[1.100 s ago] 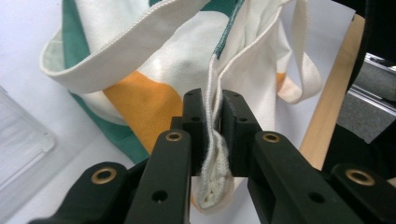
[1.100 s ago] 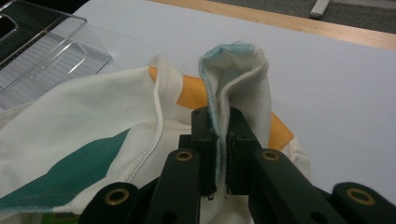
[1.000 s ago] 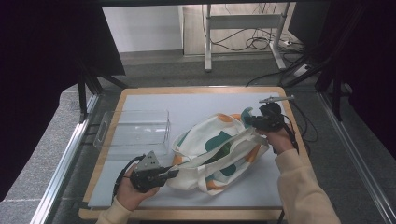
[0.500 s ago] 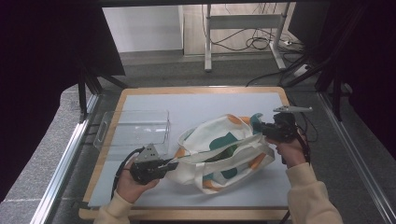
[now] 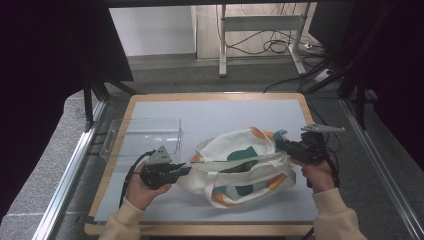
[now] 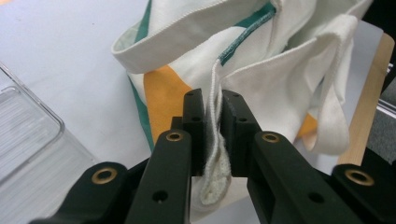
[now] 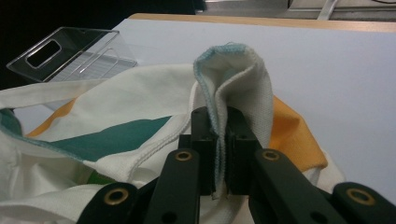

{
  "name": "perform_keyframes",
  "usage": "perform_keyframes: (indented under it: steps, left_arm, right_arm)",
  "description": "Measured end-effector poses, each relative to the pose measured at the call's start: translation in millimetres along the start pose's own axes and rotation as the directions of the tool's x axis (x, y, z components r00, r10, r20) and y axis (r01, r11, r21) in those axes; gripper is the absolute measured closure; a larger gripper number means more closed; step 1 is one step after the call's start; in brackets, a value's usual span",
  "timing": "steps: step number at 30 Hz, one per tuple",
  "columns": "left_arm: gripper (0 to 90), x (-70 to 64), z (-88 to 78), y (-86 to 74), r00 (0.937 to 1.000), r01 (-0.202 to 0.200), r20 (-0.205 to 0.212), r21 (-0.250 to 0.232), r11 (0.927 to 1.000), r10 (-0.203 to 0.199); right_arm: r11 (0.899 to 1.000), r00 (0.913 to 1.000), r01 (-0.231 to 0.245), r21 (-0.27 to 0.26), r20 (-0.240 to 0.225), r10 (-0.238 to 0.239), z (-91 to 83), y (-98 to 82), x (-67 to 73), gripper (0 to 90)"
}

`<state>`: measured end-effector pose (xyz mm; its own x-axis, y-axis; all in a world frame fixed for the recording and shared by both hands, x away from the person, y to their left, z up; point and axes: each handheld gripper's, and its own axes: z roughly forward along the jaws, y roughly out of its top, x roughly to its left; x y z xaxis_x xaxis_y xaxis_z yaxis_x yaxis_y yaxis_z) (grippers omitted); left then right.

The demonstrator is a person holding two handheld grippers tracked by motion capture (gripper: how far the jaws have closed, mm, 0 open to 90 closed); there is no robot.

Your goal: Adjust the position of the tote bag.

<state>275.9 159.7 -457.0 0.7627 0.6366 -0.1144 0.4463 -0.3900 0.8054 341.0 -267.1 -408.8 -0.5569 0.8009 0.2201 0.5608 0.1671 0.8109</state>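
A: White canvas with orange and teal patches, that's the tote bag (image 5: 240, 167) I'm working, lying on its side across the pale table (image 5: 225, 112), strung between my two tools. I hold it from both ends so its mouth stays slack and spread rather than collapsing flat.

B: And the clear plastic bin (image 5: 142, 137)?

A: It stands beyond my left fingers, apart from the bag, its open top free. My guess is it's where something goes afterwards, so I leave it alone.

B: How is the left gripper (image 6: 212, 105) set?

A: Its pads are pressed together on the stitched rim edge of the bag, with a fold of cloth bulging out just below the fingertips. I pinch the hem because it is the thickest bit and slips least.

B: The right gripper (image 7: 219, 116)?

A: Same idea at the opposite end: its fingers are clamped on a doubled fold of the teal-stitched edge, which rises as a loop just above the fingertips. The orange patch lies right behind them. Gripping two layers there should keep that side from sagging.
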Motion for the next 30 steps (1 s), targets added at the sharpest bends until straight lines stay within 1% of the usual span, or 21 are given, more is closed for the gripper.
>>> perform_keyframes:
  steps: [3,8,13,18,20,21,23,26,30]
  left_arm:
    - [81.3,2.7,2.9,4.0,1.0,0.005,-0.005,0.005,1.0,-0.005]
    - [81.3,6.4,4.9,7.4,0.9999,0.014,0.001,0.002,0.9999,-0.014]
    - [81.3,9.3,7.5,12.0,0.9998,0.018,-0.001,0.0,0.9998,-0.018]
    - [81.3,12.1,12.6,15.0,0.9999,0.017,-0.003,0.003,0.9999,-0.017]
    - [81.2,12.5,14.9,15.3,0.9999,0.016,-0.005,0.002,0.9999,-0.016]
    - [81.2,12.3,16.5,15.2,0.9999,0.015,-0.004,0.003,0.9999,-0.015]
    - [81.2,11.9,19.8,14.8,1.0,0.008,-0.005,0.011,0.9999,-0.008]
    - [81.1,11.1,25.8,13.2,1.0,0.006,-0.001,0.023,0.9997,-0.006]
    - [80.9,10.0,31.1,9.6,1.0,0.008,0.002,0.032,0.9995,-0.008]
  right_arm:
    - [1.0,0.9999,-0.013,-0.007,-0.003,0.013,-3.9,-5.0,0.3,83.4]
    - [0.999,0.9996,-0.026,-0.023,-0.008,0.026,-11.5,-13.8,2.4,83.4]
    - [0.999,0.9998,-0.017,-0.032,-0.004,0.017,-18.8,-19.9,6.5,83.4]
    - [0.999,0.9998,-0.022,-0.038,-0.004,0.022,-25.1,-27.9,9.7,83.3]
    - [0.999,0.9995,-0.03,-0.024,0.01,0.03,-25.6,-34.2,9.4,83.2]
    - [0.999,0.9995,-0.03,-0.024,0.01,0.03,-25.6,-34.2,9.4,83.2]
    - [0.999,0.9989,-0.041,-0.012,0.021,0.041,-24.6,-39.0,8.1,83.2]
    - [0.998,0.9974,-0.06,0.005,0.039,0.06,-21.0,-47.0,4.2,83.2]
    - [0.996,0.9953,-0.085,0.022,0.047,0.084,-16.7,-53.9,-1.7,83.0]
